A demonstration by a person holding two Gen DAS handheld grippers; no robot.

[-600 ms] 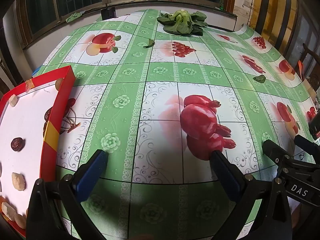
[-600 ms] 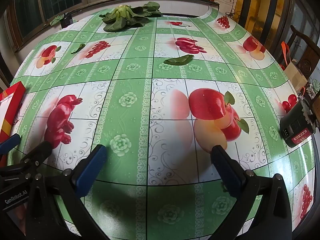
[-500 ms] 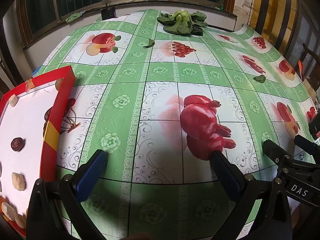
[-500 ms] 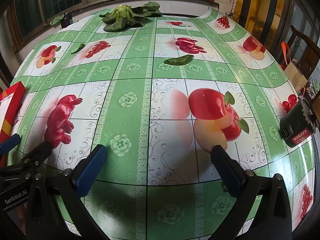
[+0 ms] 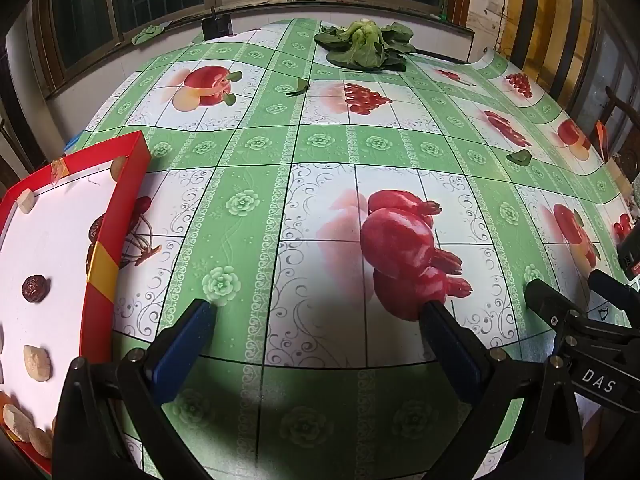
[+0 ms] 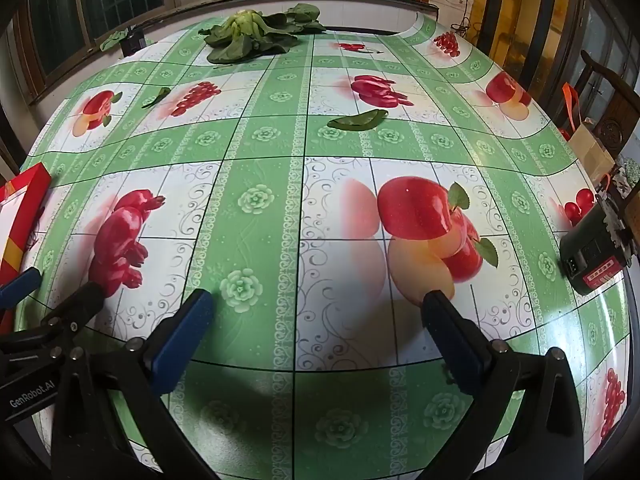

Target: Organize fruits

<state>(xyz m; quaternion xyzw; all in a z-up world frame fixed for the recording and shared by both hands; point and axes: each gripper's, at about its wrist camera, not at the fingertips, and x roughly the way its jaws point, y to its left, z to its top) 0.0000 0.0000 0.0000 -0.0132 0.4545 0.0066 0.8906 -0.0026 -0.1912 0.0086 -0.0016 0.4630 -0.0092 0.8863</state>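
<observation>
The table (image 5: 256, 184) is covered by a green and white cloth printed with fruit pictures, and it fills both wrist views. At its left edge sits a red-rimmed tray (image 5: 116, 240) with a white floor, seen almost whole from the left wrist and only as a corner (image 6: 20, 216) from the right. A head of leafy greens (image 5: 366, 46) lies at the far end of the table near the window, well apart from both tools (image 6: 256, 34). A black device with a red label (image 6: 592, 252) rests at the right edge. The left gripper (image 5: 320, 316) hovers over bare cloth with its blue-padded fingers (image 5: 188, 340) spread wide and nothing between them. The right gripper (image 6: 320, 308) is just beside it to the right, its fingers (image 6: 182, 340) equally wide apart and empty. The fruit pieces lie in the tray, left of the left gripper's fingers and outside their gap: a dark wrinkled dried fruit (image 5: 35, 289) mid-tray and pale pieces (image 5: 37, 362) along the near and far rims. Single loose leaves (image 6: 358, 120) lie on the cloth farther out.
</observation>
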